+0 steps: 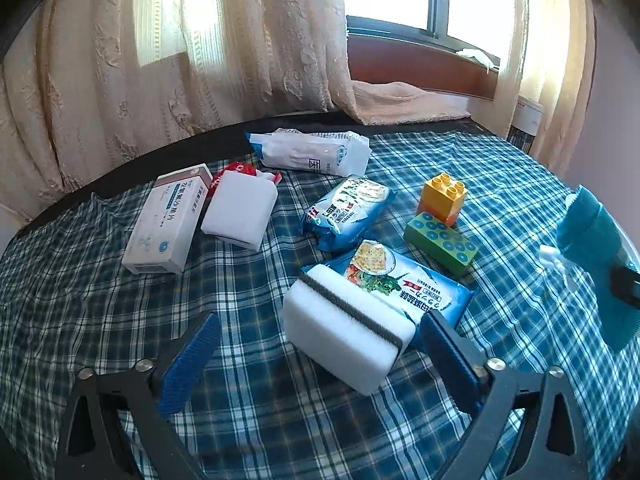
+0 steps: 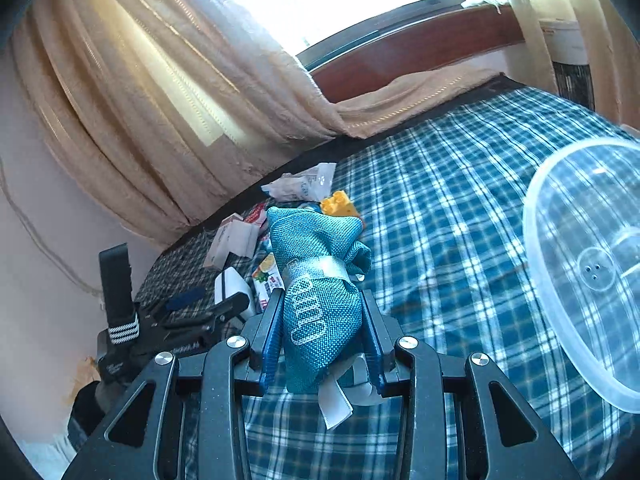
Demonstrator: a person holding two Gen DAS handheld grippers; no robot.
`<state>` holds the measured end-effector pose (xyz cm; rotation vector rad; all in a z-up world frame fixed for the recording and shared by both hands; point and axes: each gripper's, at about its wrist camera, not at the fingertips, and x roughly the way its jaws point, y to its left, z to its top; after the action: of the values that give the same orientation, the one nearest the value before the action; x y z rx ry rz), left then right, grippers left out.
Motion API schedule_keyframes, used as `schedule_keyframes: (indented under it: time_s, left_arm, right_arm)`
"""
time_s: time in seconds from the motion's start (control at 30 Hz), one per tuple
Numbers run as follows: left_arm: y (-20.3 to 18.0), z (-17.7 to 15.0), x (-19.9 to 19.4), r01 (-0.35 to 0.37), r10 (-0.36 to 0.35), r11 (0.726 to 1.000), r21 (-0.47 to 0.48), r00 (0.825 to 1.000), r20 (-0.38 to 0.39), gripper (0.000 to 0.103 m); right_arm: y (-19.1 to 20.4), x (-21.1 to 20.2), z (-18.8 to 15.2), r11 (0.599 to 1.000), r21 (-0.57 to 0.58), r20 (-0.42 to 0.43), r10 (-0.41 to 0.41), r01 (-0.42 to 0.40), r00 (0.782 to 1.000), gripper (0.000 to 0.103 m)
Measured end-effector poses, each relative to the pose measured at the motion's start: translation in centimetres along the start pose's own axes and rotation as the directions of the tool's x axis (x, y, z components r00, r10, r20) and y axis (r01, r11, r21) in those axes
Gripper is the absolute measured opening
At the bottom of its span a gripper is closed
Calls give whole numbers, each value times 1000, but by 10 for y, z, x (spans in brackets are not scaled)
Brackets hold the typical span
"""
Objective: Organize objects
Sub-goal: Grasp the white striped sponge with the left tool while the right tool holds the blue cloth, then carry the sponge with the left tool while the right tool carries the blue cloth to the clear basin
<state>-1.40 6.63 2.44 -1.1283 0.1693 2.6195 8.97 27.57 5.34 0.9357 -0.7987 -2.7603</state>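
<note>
Your left hand-held gripper (image 1: pixel 320 354) is spread wide over the plaid cloth (image 1: pixel 100 300) on the table; the white sponge with a dark stripe (image 1: pixel 348 322) sits between its blue fingers, nearer the right one, and neither pad is pressing it; the sponge lies partly on a blue cracker packet (image 1: pixel 416 288). Just beyond that, ahead of the fingers, lies a second blue snack packet (image 1: pixel 348 210); ahead and to the right stand a green block (image 1: pixel 440 242) and a yellow block (image 1: pixel 445 196), side by side and apparently touching. Ahead and to the left lie a plain white sponge (image 1: pixel 240 210) and a white medicine box (image 1: pixel 168 224), close together; farthest ahead, near the table edge, lies a white paper pouch (image 1: pixel 310 152).

Your right hand-held gripper (image 2: pixel 323 328) is pinching a teal mesh pouch (image 2: pixel 320 280) with a silver band; the pouch stands up between the fingers, its white ribbon trailing down near the base; in the left view that pouch (image 1: pixel 596 248) shows at the far right, raised off the cloth. To the right of your right gripper a clear plastic container (image 2: pixel 588 272) rests on the cloth, its opening tilted toward the camera.
</note>
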Motion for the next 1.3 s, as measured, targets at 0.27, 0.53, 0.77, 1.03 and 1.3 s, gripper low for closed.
schedule_keyframes:
  time_s: [0.27,0.53,0.77,1.03,1.3]
  left_arm:
    - [-5,1,1,31,-31,1000,-6,999,-32,62]
    - [-5,4,-26,23,-22,1000,-17,999,31,60]
    - [-2,11,-52,20,-15,999,-49,995,97,60]
    - [-11,13,-73,36,-30,999,-39,989,144,60]
    - [-19,12,-76,50,-43,998,-45,989,139,60]
  right_arm:
    - [-10,-10,1,1000,17,21,8,-8,1000,37]
    - [-6,-9,-5,999,-35,-1,-25,25,1000,38]
    - [16,3,-26,990,-141,-94,-3,-10,996,71]
    - [42,28,-58,946,-319,-187,-112,48,976,67]
    - [38,21,-58,953,-298,-165,-112,58,980,38]
